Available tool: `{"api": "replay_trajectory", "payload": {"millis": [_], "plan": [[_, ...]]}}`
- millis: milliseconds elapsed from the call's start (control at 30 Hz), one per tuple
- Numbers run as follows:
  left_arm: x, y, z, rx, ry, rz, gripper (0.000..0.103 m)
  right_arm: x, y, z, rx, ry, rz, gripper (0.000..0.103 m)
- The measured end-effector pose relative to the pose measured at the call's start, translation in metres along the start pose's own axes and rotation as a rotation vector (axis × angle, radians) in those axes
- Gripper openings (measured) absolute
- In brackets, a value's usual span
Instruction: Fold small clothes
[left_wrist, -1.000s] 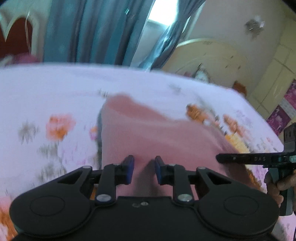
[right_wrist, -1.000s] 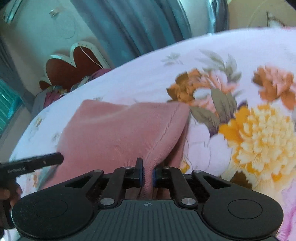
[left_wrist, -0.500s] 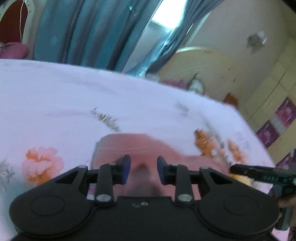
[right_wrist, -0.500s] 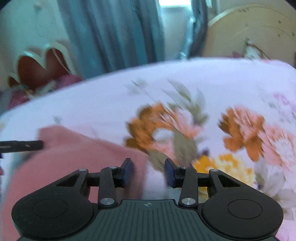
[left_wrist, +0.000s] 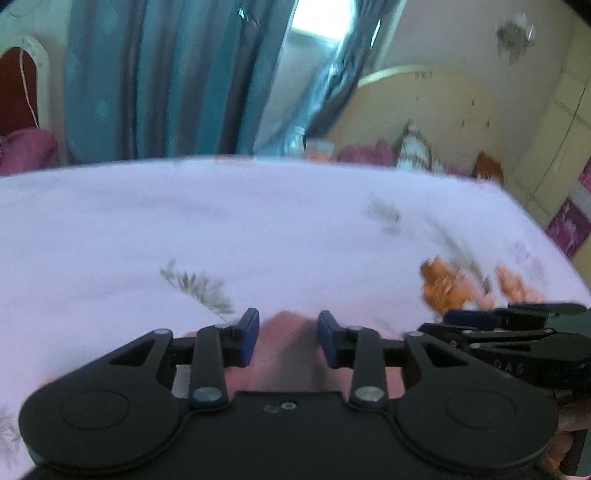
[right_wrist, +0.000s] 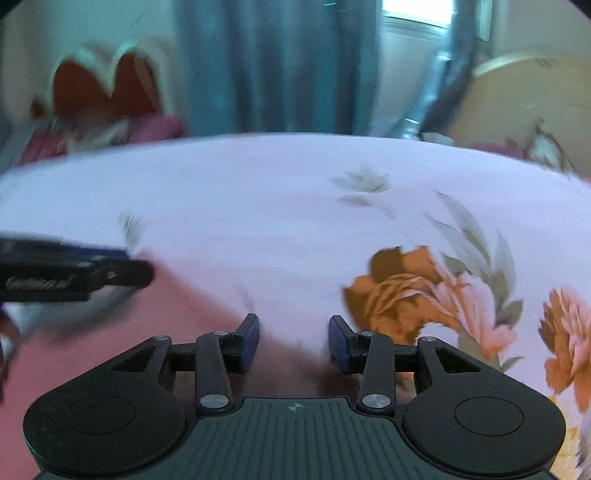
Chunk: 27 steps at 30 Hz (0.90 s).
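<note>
A pink garment (right_wrist: 118, 332) lies folded on the floral bedsheet (right_wrist: 280, 206). In the left wrist view only a strip of the garment (left_wrist: 288, 354) shows between and under the fingers. My left gripper (left_wrist: 287, 341) is open and empty above its near part; it also shows from the side in the right wrist view (right_wrist: 122, 264). My right gripper (right_wrist: 293, 341) is open and empty over the garment's right edge, and shows at the right of the left wrist view (left_wrist: 465, 321).
The bedsheet (left_wrist: 258, 221) stretches away to teal curtains (left_wrist: 166, 74). A cream headboard (left_wrist: 424, 110) and pillows stand at the back right, a red heart-shaped headboard (right_wrist: 99, 88) at the back left. Large orange flowers (right_wrist: 406, 291) are printed at the right.
The right gripper let go of the garment's edge and opened. Both grippers drew back and tilted up, so the garment has slid to the bottom of both views.
</note>
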<state>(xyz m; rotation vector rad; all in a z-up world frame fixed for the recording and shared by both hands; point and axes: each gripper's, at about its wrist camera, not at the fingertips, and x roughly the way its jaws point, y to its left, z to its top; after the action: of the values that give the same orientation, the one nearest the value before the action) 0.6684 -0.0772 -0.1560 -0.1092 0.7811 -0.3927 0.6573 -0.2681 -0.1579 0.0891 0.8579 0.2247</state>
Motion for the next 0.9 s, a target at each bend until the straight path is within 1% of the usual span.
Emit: {"api": "replay_trajectory", "payload": {"millis": [33,67,100,133,167,200,233,267,300,333,367,400,433,467,500,533,600,667,700,733,767,800,833,867,900], "plan": [[-0.012,-0.002,-0.004,0.007,-0.006,-0.010,0.034,-0.011,-0.002,-0.002,0.007,-0.018,0.012,0.041],[-0.026,-0.006,-0.012,0.033,-0.025,-0.027,0.035,-0.024,-0.001,-0.006,0.000,-0.025,0.047,0.041],[-0.041,-0.011,-0.024,0.057,-0.051,-0.030,0.038,-0.036,0.004,-0.011,-0.024,-0.029,0.095,0.041],[-0.049,-0.016,-0.034,0.061,-0.057,-0.036,0.038,-0.044,0.010,-0.016,-0.058,-0.040,0.123,0.041],[-0.054,-0.021,-0.042,0.061,-0.056,-0.051,0.038,-0.050,0.019,-0.022,-0.093,-0.048,0.156,0.041],[-0.057,-0.026,-0.051,0.065,-0.060,-0.062,0.038,-0.050,0.027,-0.026,-0.112,-0.031,0.198,0.041],[-0.054,-0.030,-0.057,0.073,-0.047,-0.058,0.039,-0.049,0.034,-0.030,-0.125,-0.011,0.214,0.041],[-0.049,-0.032,-0.063,0.086,-0.019,-0.041,0.039,-0.042,0.038,-0.035,-0.146,0.013,0.191,0.041],[-0.044,-0.032,-0.066,0.094,-0.006,-0.020,0.040,-0.036,0.038,-0.039,-0.166,0.024,0.132,0.040],[-0.045,-0.028,-0.069,0.089,-0.016,-0.010,0.040,-0.036,0.033,-0.041,-0.150,0.009,0.100,0.040],[-0.047,-0.024,-0.068,0.082,-0.018,-0.001,0.040,-0.038,0.022,-0.040,-0.103,-0.002,0.038,0.040],[-0.052,-0.022,-0.067,0.081,-0.018,0.007,0.038,-0.040,0.015,-0.040,-0.085,0.001,-0.043,0.040],[-0.057,-0.022,-0.066,0.083,-0.019,0.011,0.036,-0.045,0.009,-0.041,-0.072,-0.002,-0.072,0.041],[-0.064,-0.025,-0.067,0.088,-0.018,0.011,0.036,-0.055,0.001,-0.042,-0.031,-0.002,-0.044,0.041],[-0.074,-0.027,-0.067,0.088,-0.025,0.005,0.039,-0.069,-0.002,-0.045,-0.011,-0.014,-0.004,0.041],[-0.086,-0.030,-0.068,0.082,-0.039,-0.011,0.042,-0.084,-0.001,-0.049,-0.022,-0.036,0.033,0.041],[-0.108,-0.039,-0.077,0.072,-0.067,-0.049,0.047,-0.110,0.006,-0.063,-0.053,-0.040,0.128,0.041],[-0.121,-0.050,-0.093,0.082,-0.070,-0.050,0.049,-0.128,0.015,-0.085,-0.094,-0.028,0.179,0.041],[-0.126,-0.053,-0.103,0.079,-0.065,-0.053,0.049,-0.134,0.020,-0.098,-0.121,-0.013,0.184,0.041],[-0.126,-0.054,-0.111,0.074,-0.055,-0.062,0.048,-0.135,0.024,-0.109,-0.171,-0.010,0.167,0.040],[-0.126,-0.055,-0.120,0.073,-0.044,-0.063,0.047,-0.139,0.029,-0.123,-0.255,-0.017,0.141,0.040],[-0.127,-0.054,-0.128,0.075,-0.033,-0.054,0.047,-0.142,0.028,-0.136,-0.300,-0.012,0.132,0.040],[-0.128,-0.053,-0.137,0.089,-0.025,-0.034,0.047,-0.141,0.024,-0.145,-0.285,0.008,0.125,0.040],[-0.130,-0.052,-0.143,0.117,-0.022,-0.009,0.046,-0.140,0.013,-0.155,-0.247,0.022,0.090,0.036],[-0.131,-0.052,-0.147,0.138,-0.025,0.009,0.047,-0.139,0.004,-0.158,-0.214,0.018,0.048,0.007]]}}
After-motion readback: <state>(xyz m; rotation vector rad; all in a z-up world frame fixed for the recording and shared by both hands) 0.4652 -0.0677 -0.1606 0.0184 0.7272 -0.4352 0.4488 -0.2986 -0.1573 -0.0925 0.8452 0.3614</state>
